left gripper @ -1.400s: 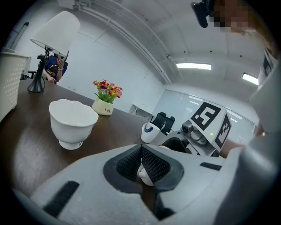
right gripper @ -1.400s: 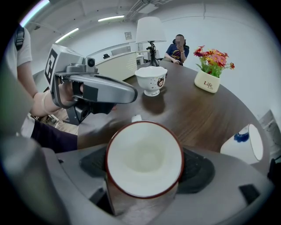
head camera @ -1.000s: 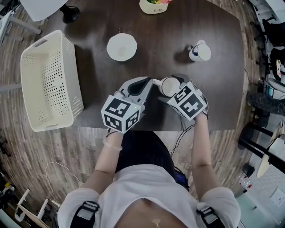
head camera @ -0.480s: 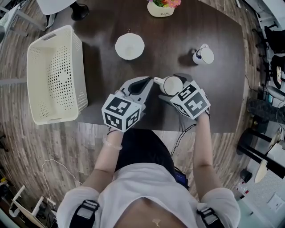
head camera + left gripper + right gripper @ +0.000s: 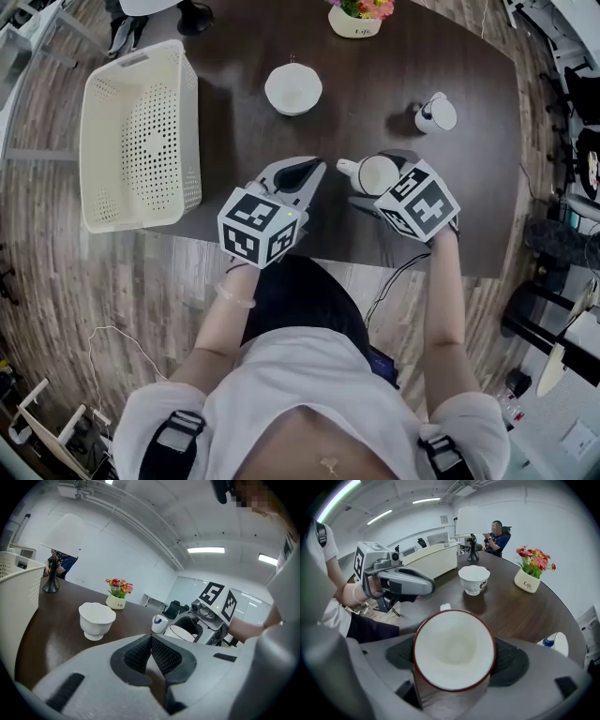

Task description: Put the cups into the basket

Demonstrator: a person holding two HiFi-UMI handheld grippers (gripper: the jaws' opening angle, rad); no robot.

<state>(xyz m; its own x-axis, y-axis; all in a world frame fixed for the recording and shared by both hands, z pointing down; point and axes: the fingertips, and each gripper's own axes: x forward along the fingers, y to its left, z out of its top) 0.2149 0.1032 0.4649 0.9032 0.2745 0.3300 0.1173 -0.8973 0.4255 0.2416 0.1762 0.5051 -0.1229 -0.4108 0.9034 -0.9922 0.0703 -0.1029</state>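
The dark tabletop [image 5: 375,66] carried all of the work, with the white perforated basket [image 5: 141,131] at its left edge. The basket was empty and open-side up, so cups could simply be lowered in from above.

The right hand-held gripper [image 5: 382,183] was clamped on a white cup with a red rim [image 5: 453,646], one pad on each side of its wall. The cup sat mouth-up with its handle sticking out to the left, a hold that probably kept it level for the carry across to the basket. No view showed whether its base was clear of the tabletop.

The left hand-held gripper [image 5: 150,641] lay just beside it, nearer the basket. Its jaws were closed tip to tip on nothing, apparently idle while the other did the carrying.

A white footed cup [image 5: 293,89] stood upright near the far edge, well apart from both grippers. It was likely a later pick.

A smaller cup with a blue mark [image 5: 437,114] rested far right, seemingly tipped on its side, so it would likely need a different approach.
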